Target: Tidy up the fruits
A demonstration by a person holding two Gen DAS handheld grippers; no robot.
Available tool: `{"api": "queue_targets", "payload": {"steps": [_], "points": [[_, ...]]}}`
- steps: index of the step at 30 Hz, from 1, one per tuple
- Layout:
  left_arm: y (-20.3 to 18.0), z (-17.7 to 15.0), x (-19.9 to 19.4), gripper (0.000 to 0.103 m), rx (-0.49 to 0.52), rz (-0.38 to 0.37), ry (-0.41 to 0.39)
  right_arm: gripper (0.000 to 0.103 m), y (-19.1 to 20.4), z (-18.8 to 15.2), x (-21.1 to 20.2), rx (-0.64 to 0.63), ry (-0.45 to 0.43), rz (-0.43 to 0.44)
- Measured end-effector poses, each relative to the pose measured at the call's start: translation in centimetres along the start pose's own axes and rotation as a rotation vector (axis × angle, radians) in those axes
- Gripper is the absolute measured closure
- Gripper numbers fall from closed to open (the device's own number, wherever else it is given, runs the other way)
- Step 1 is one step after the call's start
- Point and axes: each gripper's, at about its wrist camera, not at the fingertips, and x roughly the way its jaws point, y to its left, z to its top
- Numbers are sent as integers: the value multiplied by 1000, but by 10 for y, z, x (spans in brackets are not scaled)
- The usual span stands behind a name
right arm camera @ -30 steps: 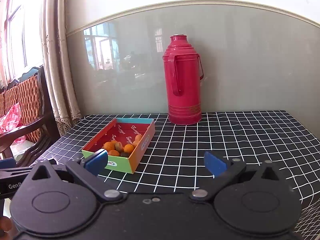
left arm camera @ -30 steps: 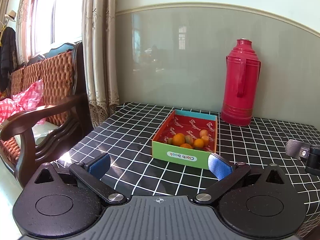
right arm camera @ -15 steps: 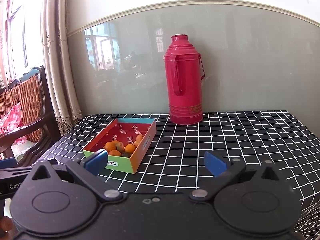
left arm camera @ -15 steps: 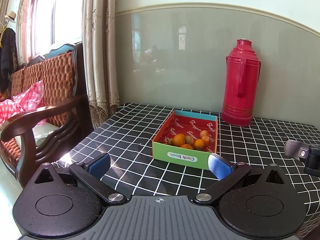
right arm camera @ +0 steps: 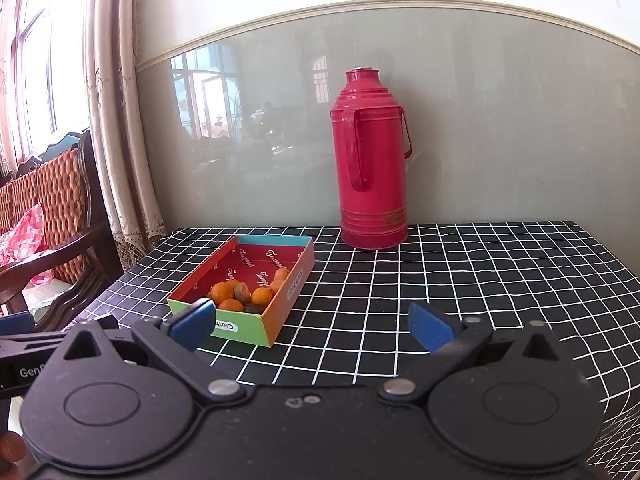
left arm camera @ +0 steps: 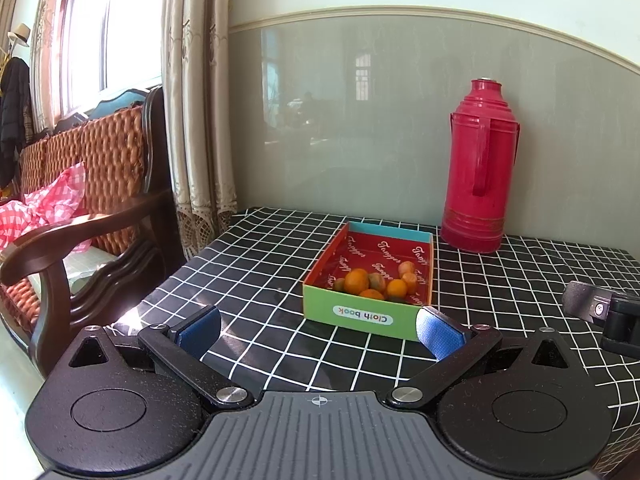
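Note:
A shallow cardboard box [left arm camera: 362,316] [right arm camera: 245,328] with a green front, red inside and "Cloth book" label sits on the checked tablecloth. Several small oranges [left arm camera: 357,280] [right arm camera: 222,291] and darker fruits lie bunched at its near end. My left gripper [left arm camera: 318,334] hovers open just in front of the box, nothing between its blue pads. My right gripper [right arm camera: 310,326] is open too, empty, to the right of the box's near corner. Part of the right gripper [left arm camera: 608,314] shows at the right edge of the left wrist view.
A tall red thermos [left arm camera: 480,168] [right arm camera: 372,160] stands at the back against the wall. The black-and-white checked table [right arm camera: 460,280] stretches bare to the right. A wooden wicker armchair [left arm camera: 80,208] with a pink checked cloth stands left of the table, by curtains.
Both grippers have crept slightly toward the box, the right one most visibly. Both stay open.

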Motion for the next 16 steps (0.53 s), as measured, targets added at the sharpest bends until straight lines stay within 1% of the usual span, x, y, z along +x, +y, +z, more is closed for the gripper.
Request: {"api": "queue_targets", "payload": {"steps": [7, 13, 16], "points": [[0, 0, 2, 0, 2, -8, -1, 6, -1, 1, 1, 0, -3, 1], [1, -1, 2, 0, -10, -50, -35, 6, -3, 2, 2, 0, -10, -10], [-2, 1, 5, 0, -6, -51, -39, 6, -5, 3, 7, 6, -1, -11]]}}
